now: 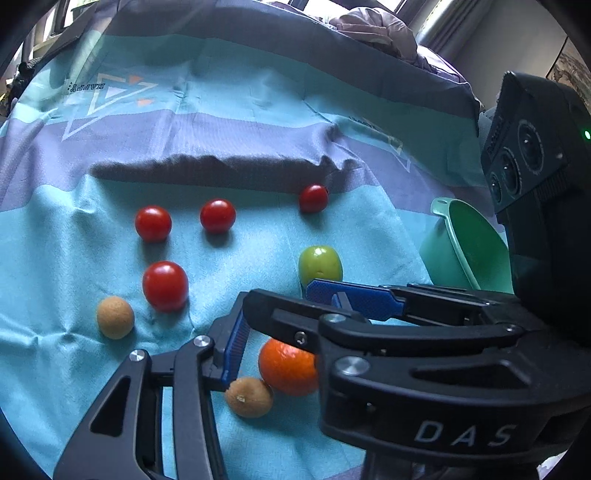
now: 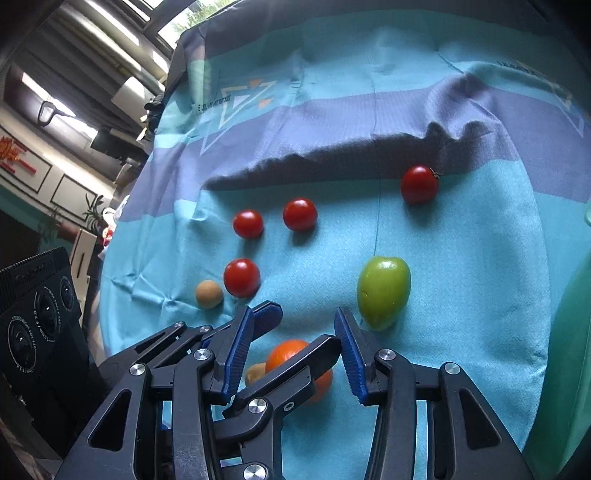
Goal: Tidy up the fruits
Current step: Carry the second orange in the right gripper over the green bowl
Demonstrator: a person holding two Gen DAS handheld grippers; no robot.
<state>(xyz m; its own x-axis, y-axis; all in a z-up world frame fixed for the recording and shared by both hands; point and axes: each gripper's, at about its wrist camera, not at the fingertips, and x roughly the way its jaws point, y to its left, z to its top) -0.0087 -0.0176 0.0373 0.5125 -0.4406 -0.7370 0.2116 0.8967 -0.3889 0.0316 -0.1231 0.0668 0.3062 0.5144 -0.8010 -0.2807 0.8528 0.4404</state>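
Fruits lie on a blue-and-grey cloth (image 1: pixel 258 122). Several red tomatoes (image 1: pixel 165 285) sit at left and back. A green fruit (image 1: pixel 320 264) (image 2: pixel 383 291) lies near the middle. An orange (image 1: pixel 286 367) (image 2: pixel 286 352) and a tan fruit (image 1: pixel 248 397) lie under the crossing grippers; another tan fruit (image 1: pixel 115 316) lies at left. A green bowl (image 1: pixel 469 247) stands at right. My left gripper (image 1: pixel 236 350) is open over the orange. My right gripper (image 2: pixel 295 347) is open above the orange, and shows as the black body in the left wrist view (image 1: pixel 369 306).
The cloth falls away at the far edge, with a dark fold shadow (image 1: pixel 221 170) across its middle. Bedding (image 1: pixel 373 26) lies beyond the far right corner. A window and room furniture (image 2: pixel 55 122) lie off the cloth's left side.
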